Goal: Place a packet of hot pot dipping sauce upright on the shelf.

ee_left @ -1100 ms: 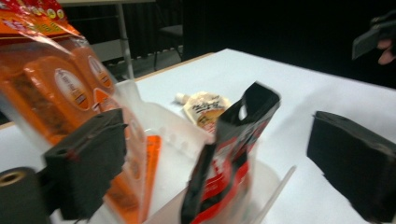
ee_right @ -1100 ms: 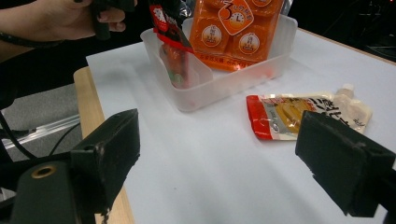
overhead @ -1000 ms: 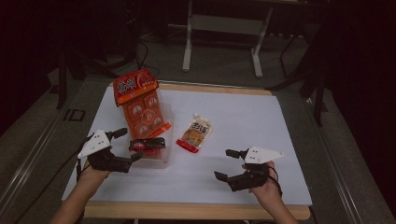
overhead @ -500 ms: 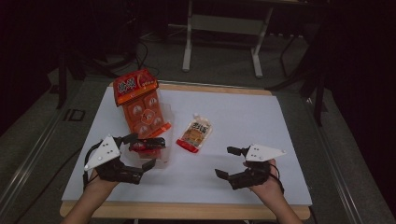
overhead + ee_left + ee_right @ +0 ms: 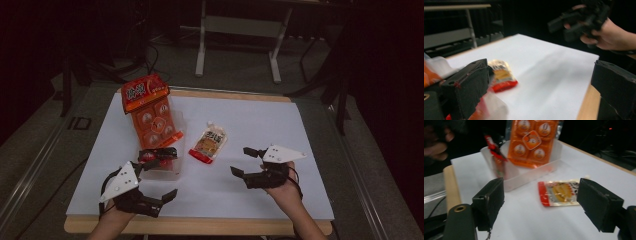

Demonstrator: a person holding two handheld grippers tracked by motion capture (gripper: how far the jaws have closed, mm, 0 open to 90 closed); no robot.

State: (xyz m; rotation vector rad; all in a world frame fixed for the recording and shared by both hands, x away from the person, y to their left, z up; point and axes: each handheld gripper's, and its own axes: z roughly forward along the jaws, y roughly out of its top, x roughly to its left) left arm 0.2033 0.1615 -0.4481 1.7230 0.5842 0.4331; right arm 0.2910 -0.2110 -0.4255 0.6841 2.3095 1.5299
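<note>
My left gripper (image 5: 160,179) hovers open near the table's front left edge, just short of a clear plastic tray (image 5: 172,169); nothing is between its jaws (image 5: 541,92). A red and black packet (image 5: 157,154) stands in the tray's near end, and a big orange snack pack (image 5: 150,112) leans out of its far end. A small yellow and red pouch (image 5: 209,142) lies flat mid-table. My right gripper (image 5: 245,162) is open at the front right and points at the pouch (image 5: 560,192). Its jaws (image 5: 544,205) have just been closing a little, and nothing is between them.
White sheet (image 5: 260,125) covers the wooden table (image 5: 200,226). Beyond the far edge stand metal frame legs (image 5: 202,45) on a dark floor. In the right gripper view the tray (image 5: 524,176) holds the orange pack (image 5: 532,140) and the red packet (image 5: 495,150).
My left gripper has drawn back from the tray toward the near table edge and turned slightly right. The right hand has stayed put.
</note>
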